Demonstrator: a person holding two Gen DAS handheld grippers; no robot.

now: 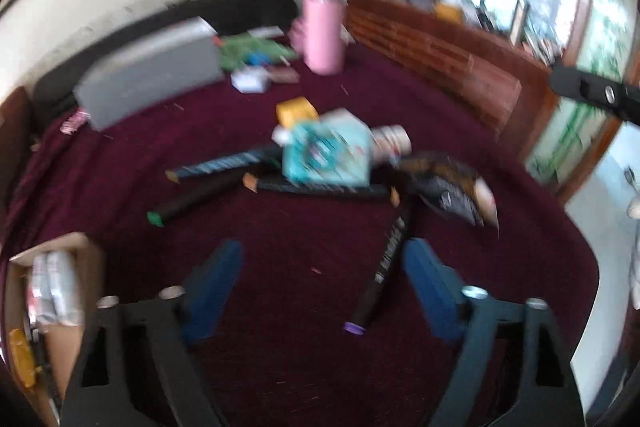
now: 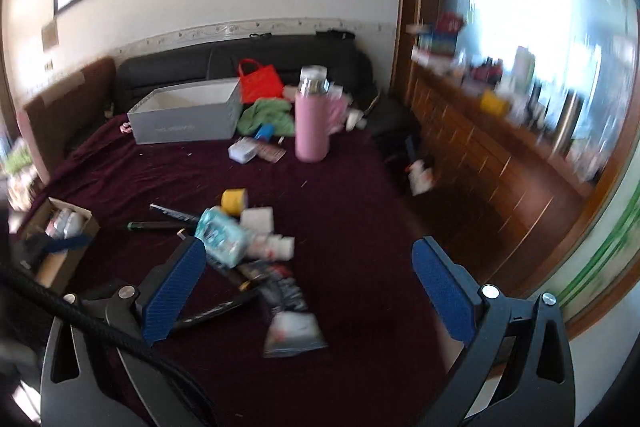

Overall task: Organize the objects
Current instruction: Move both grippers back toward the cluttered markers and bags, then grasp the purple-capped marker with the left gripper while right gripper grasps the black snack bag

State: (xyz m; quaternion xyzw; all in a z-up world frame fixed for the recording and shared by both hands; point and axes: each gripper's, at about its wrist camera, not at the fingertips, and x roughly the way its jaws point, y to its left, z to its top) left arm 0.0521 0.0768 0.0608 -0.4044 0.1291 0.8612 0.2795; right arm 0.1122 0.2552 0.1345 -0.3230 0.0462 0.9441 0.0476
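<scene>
The left gripper (image 1: 322,291) stands partly open above the dark red cloth (image 1: 280,367), holding nothing. A dark tube with a purple cap (image 1: 382,275) lies on the cloth between its blue pads, slanting toward the right one; contact cannot be judged through the blur.

The right gripper (image 2: 308,293) stands wide open and empty over the same cloth. A black-and-white packet (image 2: 290,307) lies between its pads, untouched.

Just beyond both grippers lies the heap to be sorted: a teal pack (image 1: 324,157) resting on several dark tubes, with a yellow tape roll (image 2: 235,201) behind it.

A pink bottle (image 2: 311,123) stands upright farther back, and a grey box (image 2: 186,115) sits open to its left. A cardboard box (image 1: 56,291) sits at the left edge.
</scene>
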